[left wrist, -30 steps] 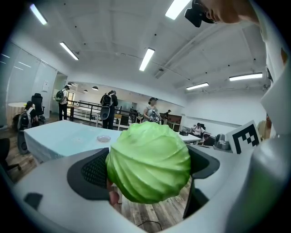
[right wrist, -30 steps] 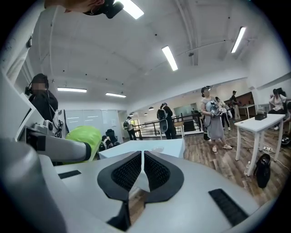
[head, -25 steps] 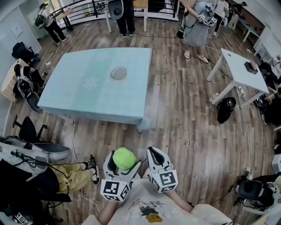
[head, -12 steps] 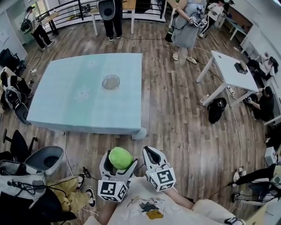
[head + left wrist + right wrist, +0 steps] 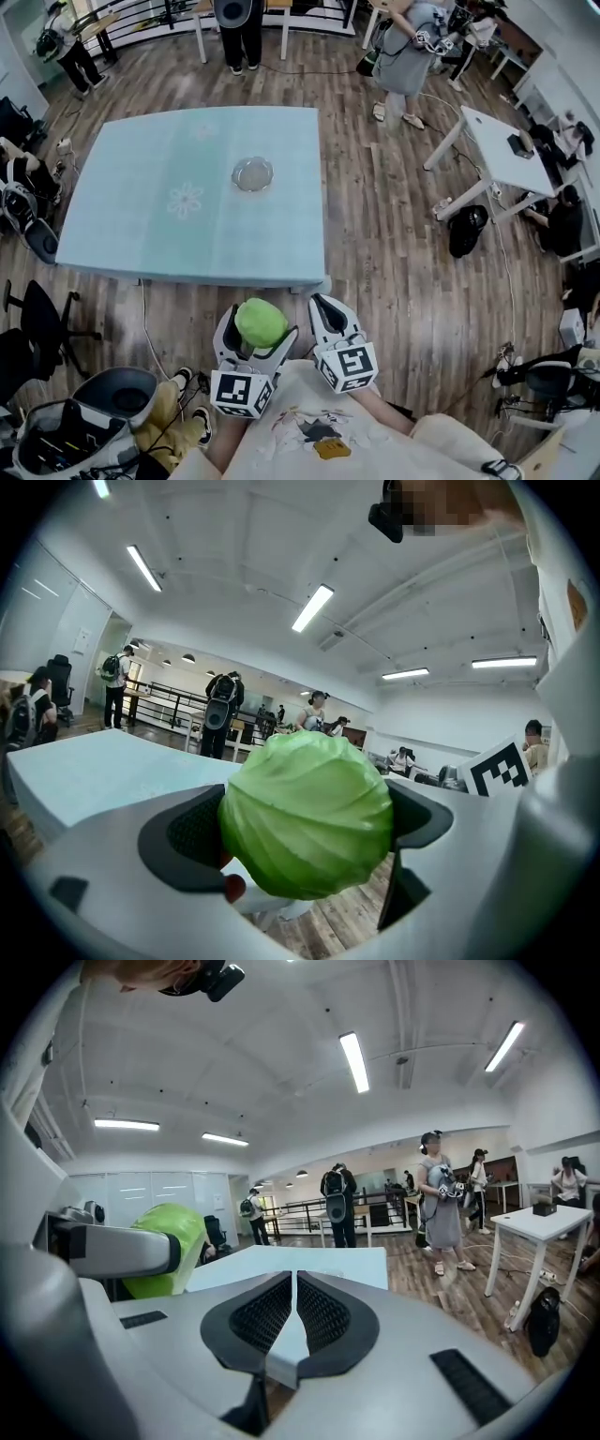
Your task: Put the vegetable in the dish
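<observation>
A round green cabbage [image 5: 262,322] sits between the jaws of my left gripper [image 5: 256,325], which is shut on it; in the left gripper view the cabbage [image 5: 307,815] fills the gap between the dark pads. My right gripper [image 5: 326,311] is beside it, shut with nothing held, its jaws nearly touching [image 5: 294,1309]. Both hang over the wooden floor just short of the near edge of the light-blue table [image 5: 141,216]. A small clear glass dish [image 5: 252,174] stands on the table's far right part, well away from both grippers.
Office chairs [image 5: 42,319] and a grey bin [image 5: 127,394] stand at the left. A white side table [image 5: 502,150] and a black bag [image 5: 467,231] are at the right. Several people [image 5: 408,52] stand beyond the table's far side.
The view has moved closer to the table, whose near edge now lies just ahead of the grippers. The left gripper still holds the cabbage; the right stays shut.
</observation>
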`<state>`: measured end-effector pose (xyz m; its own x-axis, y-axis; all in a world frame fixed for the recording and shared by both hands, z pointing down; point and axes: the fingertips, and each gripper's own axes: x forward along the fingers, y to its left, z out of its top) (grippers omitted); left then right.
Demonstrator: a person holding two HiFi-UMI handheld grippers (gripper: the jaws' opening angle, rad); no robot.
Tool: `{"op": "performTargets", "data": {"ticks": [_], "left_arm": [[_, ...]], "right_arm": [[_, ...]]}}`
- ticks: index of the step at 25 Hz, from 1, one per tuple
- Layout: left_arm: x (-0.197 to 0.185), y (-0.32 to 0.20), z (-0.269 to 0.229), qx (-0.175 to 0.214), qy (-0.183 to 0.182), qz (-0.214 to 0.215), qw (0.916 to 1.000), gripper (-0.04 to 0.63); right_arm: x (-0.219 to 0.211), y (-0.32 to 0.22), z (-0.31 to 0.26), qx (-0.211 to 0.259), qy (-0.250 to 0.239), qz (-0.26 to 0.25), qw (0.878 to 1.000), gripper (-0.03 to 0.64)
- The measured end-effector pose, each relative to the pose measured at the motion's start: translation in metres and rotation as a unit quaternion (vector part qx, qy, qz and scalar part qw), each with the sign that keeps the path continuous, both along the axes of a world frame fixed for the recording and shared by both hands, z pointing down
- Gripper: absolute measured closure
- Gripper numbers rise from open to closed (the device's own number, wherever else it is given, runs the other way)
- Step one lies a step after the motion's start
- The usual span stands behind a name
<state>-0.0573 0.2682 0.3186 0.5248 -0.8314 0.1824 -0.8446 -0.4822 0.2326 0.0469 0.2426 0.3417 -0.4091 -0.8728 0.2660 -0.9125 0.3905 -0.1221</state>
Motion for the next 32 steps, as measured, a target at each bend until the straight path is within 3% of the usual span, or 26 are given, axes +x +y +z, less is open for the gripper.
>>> {"op": "performTargets", "data": {"ticks": [4,12,22,32], "left_arm": [[-0.028,-0.028,0.004,-0.002,0.007,0.003,1.0000,0.064],[-0.042,-0.043,0.015,-0.008,-0.005,-0.002,1.0000,0.064],[-0.031,-0.085,0.023,-0.028,-0.013,-0.012,0.9994,0.064],[0.006,-0.162,0.026,-0.041,-0.023,-0.041,0.9981,0.064]], "right_arm": [[-0.029,-0.032,0.003,0.002,0.001,0.011,1.000,0.583],[-0.035,-0.044,0.016,-0.021,0.004,0.018,1.000,0.583],[-0.037,-0.103,0.015,-0.011,-0.017,-0.013,1.000,0.583],[-0.003,-0.180,0.008,0.001,-0.019,-0.069,0.997,0.583]]}}
